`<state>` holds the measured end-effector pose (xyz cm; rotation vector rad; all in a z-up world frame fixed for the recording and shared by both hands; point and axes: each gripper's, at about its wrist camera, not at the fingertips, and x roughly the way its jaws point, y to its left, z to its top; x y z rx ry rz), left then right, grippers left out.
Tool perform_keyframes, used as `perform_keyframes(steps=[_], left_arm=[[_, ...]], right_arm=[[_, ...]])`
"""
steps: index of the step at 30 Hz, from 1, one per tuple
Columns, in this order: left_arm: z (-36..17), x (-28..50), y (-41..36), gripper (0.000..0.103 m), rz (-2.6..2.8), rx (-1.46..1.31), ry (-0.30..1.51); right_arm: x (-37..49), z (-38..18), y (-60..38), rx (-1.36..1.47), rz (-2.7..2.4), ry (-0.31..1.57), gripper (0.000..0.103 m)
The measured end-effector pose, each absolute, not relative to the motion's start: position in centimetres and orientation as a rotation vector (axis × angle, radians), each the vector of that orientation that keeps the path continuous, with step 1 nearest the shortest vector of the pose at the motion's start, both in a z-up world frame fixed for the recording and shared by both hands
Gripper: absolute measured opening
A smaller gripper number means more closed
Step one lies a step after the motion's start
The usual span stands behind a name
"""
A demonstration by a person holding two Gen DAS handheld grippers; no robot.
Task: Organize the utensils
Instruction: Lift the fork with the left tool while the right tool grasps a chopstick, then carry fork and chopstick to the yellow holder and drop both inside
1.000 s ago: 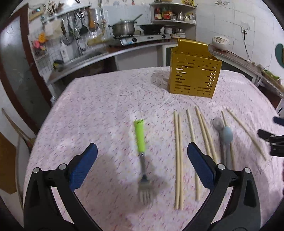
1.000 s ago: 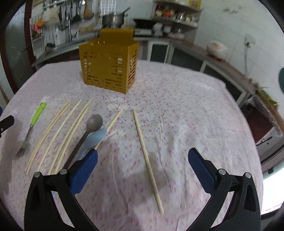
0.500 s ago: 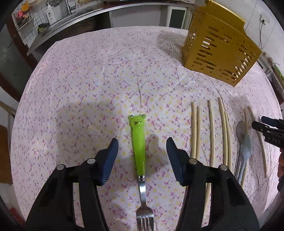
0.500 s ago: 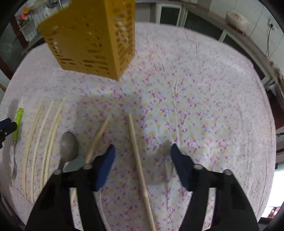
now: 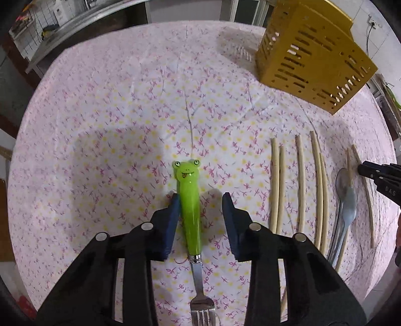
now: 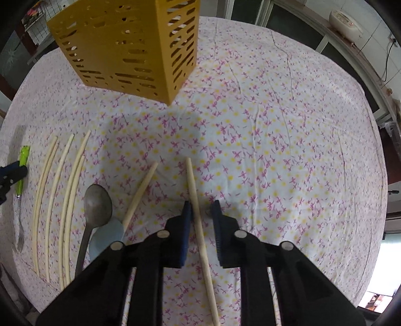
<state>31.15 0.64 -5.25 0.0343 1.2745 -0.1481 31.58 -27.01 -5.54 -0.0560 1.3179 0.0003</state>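
A fork with a green frog handle (image 5: pixel 189 208) lies on the flowered tablecloth (image 5: pixel 125 125). My left gripper (image 5: pixel 200 201) points down over it, its jaws closing around the handle; the left pad touches it, the right pad stands apart. A single chopstick (image 6: pixel 198 218) lies between the closing jaws of my right gripper (image 6: pixel 201 208), with a gap on the right side. Several more chopsticks (image 6: pixel 65 190), a metal spoon (image 6: pixel 96 208) and a pale blue spoon (image 6: pixel 107 238) lie between the two. The yellow slotted holder (image 6: pixel 130 47) stands at the far side.
The right gripper's tip (image 5: pixel 376 173) shows at the left wrist view's right edge. A steel counter (image 5: pixel 75 27) runs behind the table, and a rice cooker (image 6: pixel 345 21) sits on a side counter. The table edge curves close on the right.
Both grippers tilted down and sank toward the table. Their jaws narrowed from wide open, the left around the fork's handle, the right around the lone chopstick.
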Motion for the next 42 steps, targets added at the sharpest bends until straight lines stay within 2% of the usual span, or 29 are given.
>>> perform_keyframes(steps=[8,9,11,13,21,33,42], left_arm=[[-6.1,32.1,-0.2,0.033,-0.154,0.086,1.291],[-6.1,32.4,-0.3,0.032,-0.158,0.093,1.296],[-6.0,32.8,-0.3,0.026,-0.155,0.100,1.305],[-5.9,33.3,-0.2,0.015,-0.142,0.091,1.310],[-5.3,32.8,1.3,0.014,-0.150,0.044,1.297],[2.3,29.7,1.0,0.014,-0.214,0.000,1.038],[5.8,29.4,-1.1,0.014,-0.231,-0.002,0.860]], right_arm=[[33.9,-6.5,-28.2,-0.031,0.002,1.341,0.012],[34.1,-6.4,-28.2,-0.023,0.004,1.341,0.008],[34.4,-6.3,-28.9,-0.002,0.009,1.339,0.007],[34.4,-6.4,-29.4,0.014,0.009,1.334,0.007],[32.7,-5.1,-31.8,0.067,-0.013,1.249,0.006],[29.2,0.5,-34.2,0.169,-0.041,0.972,0.006],[28.2,4.5,-32.5,0.097,-0.098,0.721,0.006]])
